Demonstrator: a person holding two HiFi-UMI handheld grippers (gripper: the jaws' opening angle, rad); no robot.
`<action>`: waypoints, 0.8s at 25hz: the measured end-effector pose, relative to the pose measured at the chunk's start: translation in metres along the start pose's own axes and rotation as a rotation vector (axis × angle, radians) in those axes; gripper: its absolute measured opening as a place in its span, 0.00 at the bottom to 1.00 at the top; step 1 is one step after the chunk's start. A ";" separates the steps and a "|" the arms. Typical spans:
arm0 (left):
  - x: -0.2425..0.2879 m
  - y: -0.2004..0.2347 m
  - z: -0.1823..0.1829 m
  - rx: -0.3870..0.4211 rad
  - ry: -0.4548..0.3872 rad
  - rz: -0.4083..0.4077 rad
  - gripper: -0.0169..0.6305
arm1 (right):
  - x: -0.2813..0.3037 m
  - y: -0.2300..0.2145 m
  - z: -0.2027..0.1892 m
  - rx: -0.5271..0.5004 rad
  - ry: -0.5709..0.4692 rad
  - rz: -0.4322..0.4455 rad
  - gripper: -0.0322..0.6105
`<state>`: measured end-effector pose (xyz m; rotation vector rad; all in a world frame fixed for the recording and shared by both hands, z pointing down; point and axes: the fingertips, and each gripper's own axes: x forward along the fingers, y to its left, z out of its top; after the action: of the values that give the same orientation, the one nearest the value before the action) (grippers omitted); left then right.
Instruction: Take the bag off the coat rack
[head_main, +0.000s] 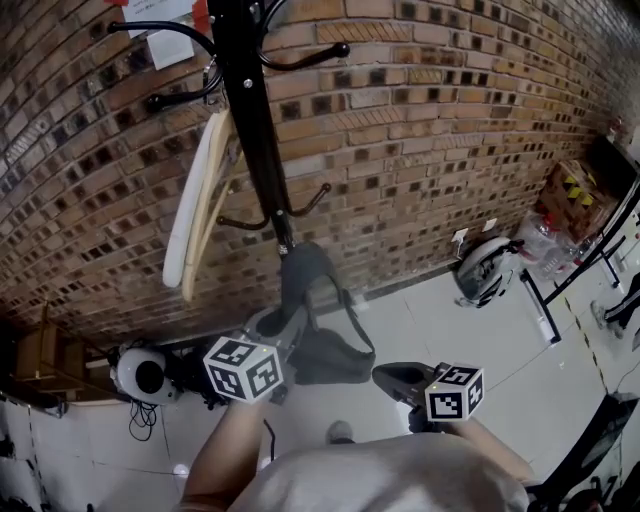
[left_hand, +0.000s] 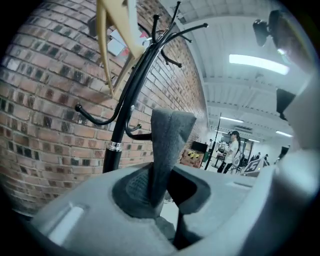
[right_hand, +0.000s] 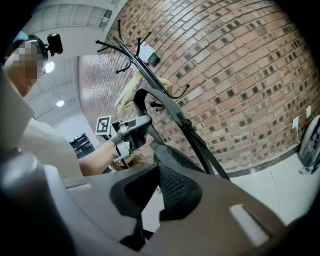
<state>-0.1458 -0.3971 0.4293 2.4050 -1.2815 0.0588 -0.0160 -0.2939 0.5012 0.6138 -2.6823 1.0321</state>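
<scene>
The bag (head_main: 322, 350) is dark grey, strap included. The coat rack (head_main: 245, 110) is glossy black. The wall (head_main: 450, 120) is red-brown brick flecked with darker bricks. The hanger (head_main: 192, 205) is cream and the floor (head_main: 480, 345) is pale grey tile.

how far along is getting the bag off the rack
Done: left gripper, fingers shut on the strap. In hand: the bag hangs at the coat rack, apparently not unhooked yet. Left: lift it clear; right gripper is open, empty.
</scene>
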 end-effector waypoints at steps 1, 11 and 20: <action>-0.006 -0.010 0.000 0.008 -0.004 0.000 0.10 | -0.006 0.006 -0.002 -0.012 -0.004 0.003 0.05; -0.105 -0.113 -0.056 -0.039 -0.061 0.020 0.10 | -0.082 0.082 -0.063 -0.111 -0.042 0.024 0.05; -0.210 -0.224 -0.141 -0.138 -0.001 0.044 0.10 | -0.162 0.157 -0.157 -0.107 -0.043 0.028 0.05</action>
<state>-0.0651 -0.0696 0.4352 2.2616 -1.2952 -0.0178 0.0642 -0.0327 0.4707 0.5857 -2.7702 0.8843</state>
